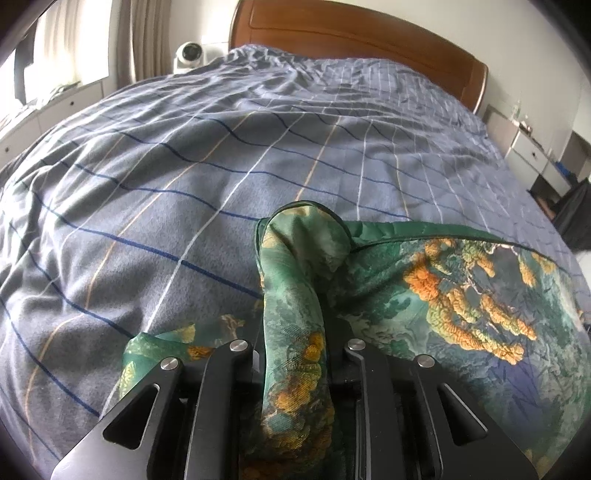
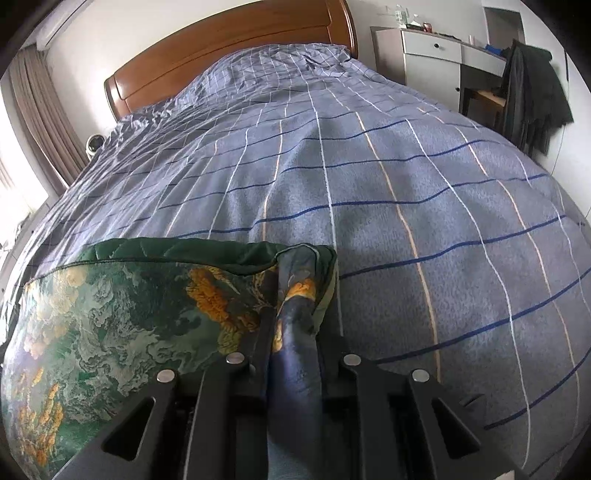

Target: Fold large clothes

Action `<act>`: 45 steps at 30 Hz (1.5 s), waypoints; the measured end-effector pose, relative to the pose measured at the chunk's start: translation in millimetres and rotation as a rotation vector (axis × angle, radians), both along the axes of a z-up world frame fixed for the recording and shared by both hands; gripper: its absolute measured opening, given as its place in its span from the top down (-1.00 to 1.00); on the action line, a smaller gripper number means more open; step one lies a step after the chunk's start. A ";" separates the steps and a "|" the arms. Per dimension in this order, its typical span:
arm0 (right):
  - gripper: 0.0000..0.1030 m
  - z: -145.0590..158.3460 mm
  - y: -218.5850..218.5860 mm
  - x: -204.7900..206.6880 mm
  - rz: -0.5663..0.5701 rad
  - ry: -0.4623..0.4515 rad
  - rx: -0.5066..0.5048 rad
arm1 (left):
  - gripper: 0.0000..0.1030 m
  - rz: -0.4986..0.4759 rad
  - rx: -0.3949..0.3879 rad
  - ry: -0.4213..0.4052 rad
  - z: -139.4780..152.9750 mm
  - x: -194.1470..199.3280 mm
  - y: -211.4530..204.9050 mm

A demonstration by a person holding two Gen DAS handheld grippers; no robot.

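A large green garment (image 1: 461, 295) with orange and yellow floral print lies on the bed, spread to the right in the left wrist view. My left gripper (image 1: 293, 325) is shut on a bunched corner of it, which pokes up past the fingers. The same garment (image 2: 129, 314) lies spread to the left in the right wrist view. My right gripper (image 2: 295, 317) is shut on its other corner, a bluish fold. The cloth stretches between the two grippers, low over the bed.
The bed is covered by a blue-grey checked duvet (image 1: 221, 147), with a wooden headboard (image 1: 351, 33) at the far end. A white camera (image 1: 190, 53) stands by the bed. A white dresser (image 2: 432, 51) and a dark hanging coat (image 2: 532, 96) are at the right.
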State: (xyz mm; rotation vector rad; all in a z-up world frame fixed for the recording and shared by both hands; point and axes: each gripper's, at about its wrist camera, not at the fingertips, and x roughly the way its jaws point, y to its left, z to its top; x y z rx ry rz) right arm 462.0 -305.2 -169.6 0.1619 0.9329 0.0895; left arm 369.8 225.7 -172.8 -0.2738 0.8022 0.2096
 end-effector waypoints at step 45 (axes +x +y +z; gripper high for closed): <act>-0.39 94.2 6.8 -262.7 0.034 -0.146 0.026 | -0.98 -0.173 0.037 0.002 101.2 -76.1 -111.3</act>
